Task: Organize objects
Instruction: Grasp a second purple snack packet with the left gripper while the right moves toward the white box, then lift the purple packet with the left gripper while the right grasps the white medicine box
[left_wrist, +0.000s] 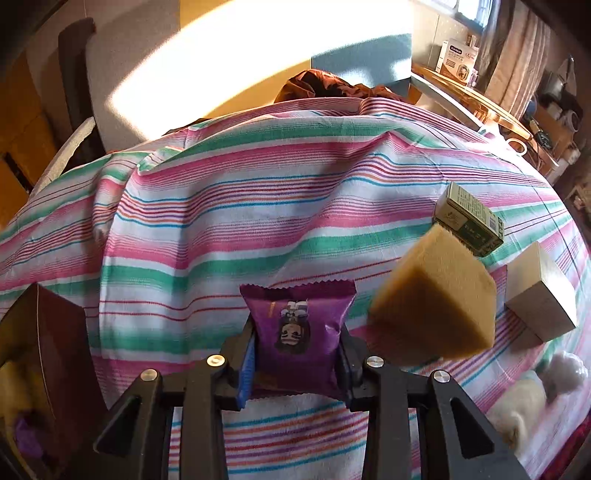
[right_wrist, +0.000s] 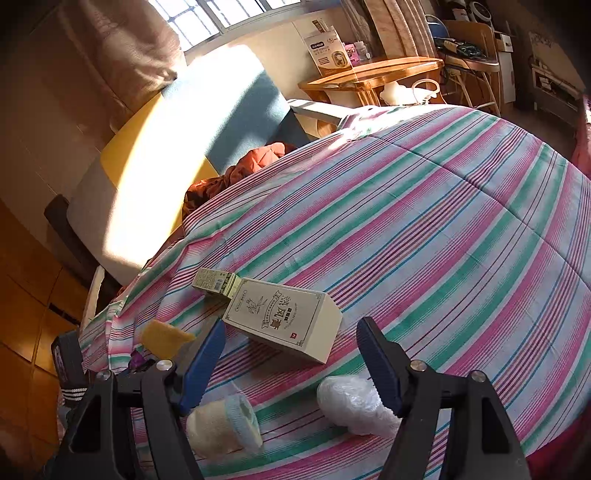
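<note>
Left gripper (left_wrist: 298, 354) is clamped on a purple snack packet (left_wrist: 300, 328), pads squeezing it from both sides, printed face up toward the camera, jagged top edge pointing away. The packet sits low over the striped sheet (left_wrist: 221, 229). Just right of it is a yellow sponge (left_wrist: 436, 299), a fat wedge, blurred. Behind the sponge, touching it in this view, lies a small green box (left_wrist: 469, 221), tilted. Farther right stands a plain white box (left_wrist: 539, 291) on the sheet. At the near right edge, a blur of pale soft things, too smeared to name from here. Down at the left, the brown wall of a carton (left_wrist: 48, 332), with something purple and yellow dim inside.

Over to the right wrist view: right gripper (right_wrist: 291, 358) has its jaws wide apart, nothing between the pads, hanging above the sheet (right_wrist: 443, 221). Just beyond its tips lies a cream box (right_wrist: 284, 321) with printed characters, flat on its side. The green box (right_wrist: 216, 282) touches its far left end. Near the left finger, a roll of cloth (right_wrist: 225, 424); near the right finger, a white plastic-wrapped bundle (right_wrist: 354, 402). The sponge (right_wrist: 166, 338) shows at the left.
</note>
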